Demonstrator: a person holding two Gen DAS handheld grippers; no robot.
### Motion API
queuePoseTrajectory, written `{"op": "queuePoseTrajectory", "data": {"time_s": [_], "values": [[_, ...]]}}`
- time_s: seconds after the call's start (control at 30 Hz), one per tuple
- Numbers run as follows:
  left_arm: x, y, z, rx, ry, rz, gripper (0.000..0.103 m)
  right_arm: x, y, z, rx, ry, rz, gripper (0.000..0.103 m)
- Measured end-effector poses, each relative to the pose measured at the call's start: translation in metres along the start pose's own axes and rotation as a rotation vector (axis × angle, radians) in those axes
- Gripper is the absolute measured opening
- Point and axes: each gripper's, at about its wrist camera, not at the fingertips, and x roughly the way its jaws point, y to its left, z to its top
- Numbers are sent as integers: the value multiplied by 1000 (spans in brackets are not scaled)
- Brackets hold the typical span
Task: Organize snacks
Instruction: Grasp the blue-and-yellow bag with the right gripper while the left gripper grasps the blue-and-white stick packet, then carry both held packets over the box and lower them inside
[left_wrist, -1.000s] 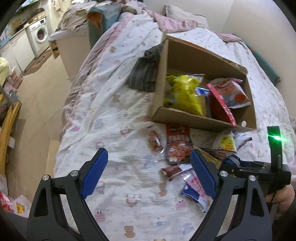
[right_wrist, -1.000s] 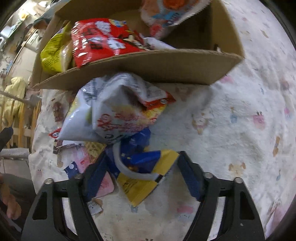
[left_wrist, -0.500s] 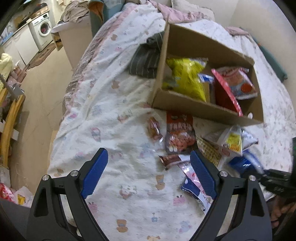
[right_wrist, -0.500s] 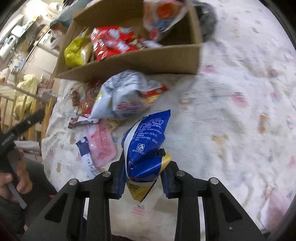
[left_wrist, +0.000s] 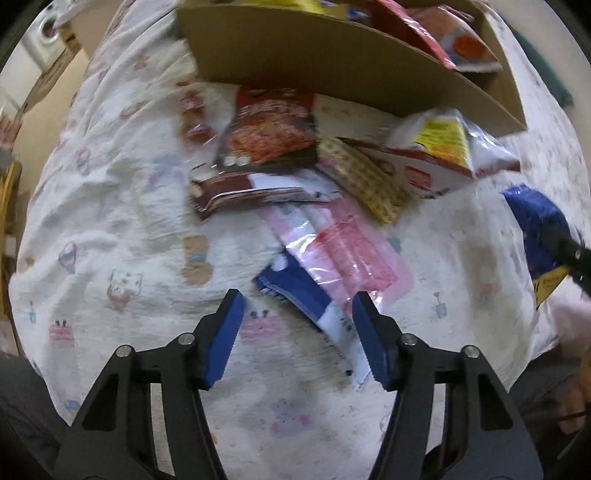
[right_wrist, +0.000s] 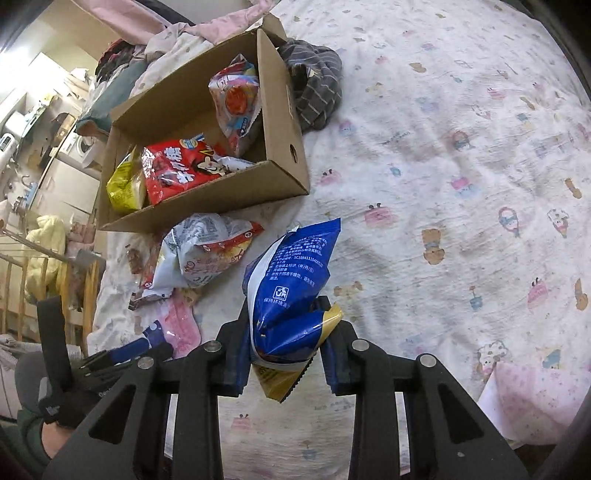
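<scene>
Left wrist view: the left tongs (left_wrist: 297, 325) stand wide and empty, now much lower over the bed (left_wrist: 110, 221) than half a second ago, their tips flanking the pink pack (left_wrist: 343, 251) and the blue-white pack (left_wrist: 310, 295) beneath it. The box (left_wrist: 332, 70) fills the top edge.

Right wrist view: the right tongs (right_wrist: 284, 339) grip the blue bag (right_wrist: 291, 280), lifted higher off the bed than before, near the box (right_wrist: 280, 147) holding the red bag (right_wrist: 177, 170) and other snacks.
</scene>
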Motion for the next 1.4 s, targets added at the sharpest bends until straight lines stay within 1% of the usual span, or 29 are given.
{"op": "queuePoseTrajectory", "data": {"time_s": [0.07, 0.13, 0.17, 0.2, 0.27, 0.3, 0.43, 0.57, 0.8, 0.87, 1.1, 1.27, 1.4], "values": [[2, -2, 0, 15, 1, 11, 56, 4, 5, -1, 1, 0, 1, 33], [5, -2, -1, 28, 18, 32, 38, 5, 5, -1, 0, -1, 4, 33], [6, 0, -1, 33, 23, 39, 34, 4, 6, -1, -2, -3, 6, 33], [6, 1, -2, 36, 25, 46, 24, 4, 7, -1, -3, -4, 8, 33], [6, 5, -3, 44, 32, 41, 20, 4, 7, -1, -5, -4, 11, 33], [5, 8, -4, 47, 34, 47, 14, 4, 7, -1, -6, -3, 10, 33], [-2, 16, -6, 68, 23, 51, 14, 4, 9, -1, -6, -4, 16, 33], [-11, 22, -8, 72, -6, 70, 14, 6, 13, -1, -13, -4, 19, 33], [-49, 30, -1, 64, -114, 88, 14, 0, 12, 1, -2, -33, 26, 33], [-60, 34, 8, 64, -147, 91, 14, -6, 12, 1, 0, -57, 37, 33], [-84, 21, 17, 95, -245, 95, 14, -27, 8, 6, 20, -156, 61, 33], [-97, 16, 24, 105, -293, 86, 14, -47, 10, 10, 24, -256, 82, 33], [-110, 16, 36, 104, -324, 76, 14, -61, 15, 13, 23, -332, 106, 33]]}}
